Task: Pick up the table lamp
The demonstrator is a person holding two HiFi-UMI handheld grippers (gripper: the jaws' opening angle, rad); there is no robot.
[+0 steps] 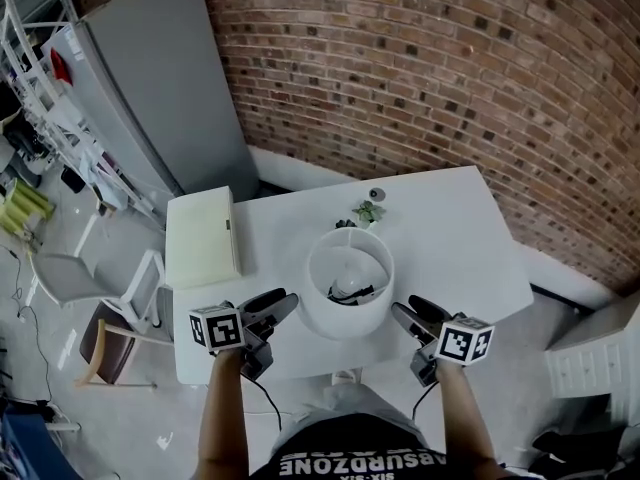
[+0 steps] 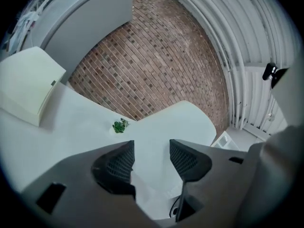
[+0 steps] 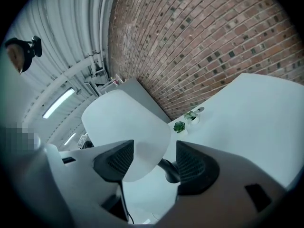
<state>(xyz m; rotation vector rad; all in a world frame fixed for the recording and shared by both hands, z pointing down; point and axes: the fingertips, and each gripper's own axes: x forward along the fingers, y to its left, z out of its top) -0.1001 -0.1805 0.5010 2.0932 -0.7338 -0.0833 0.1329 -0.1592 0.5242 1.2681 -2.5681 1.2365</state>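
Note:
The table lamp (image 1: 348, 280) stands near the front edge of the white table (image 1: 470, 238). It has a white drum shade, and the bulb shows inside from above. My left gripper (image 1: 272, 320) is just left of the shade, open, with only bare table between its fingers (image 2: 118, 164). My right gripper (image 1: 412, 320) is just right of the shade, also open. In the right gripper view the shade (image 3: 124, 127) and the dark stem (image 3: 167, 167) lie ahead, between the jaws, and the pads do not touch them. A thin cable (image 2: 176, 206) runs below the left jaws.
A cream box (image 1: 202, 236) lies on the table's left part. Small green plants (image 1: 368, 211) sit behind the lamp. A grey cabinet (image 1: 160, 88) and a brick wall (image 1: 450, 78) stand beyond the table. A chair (image 1: 110, 313) is on the floor at the left.

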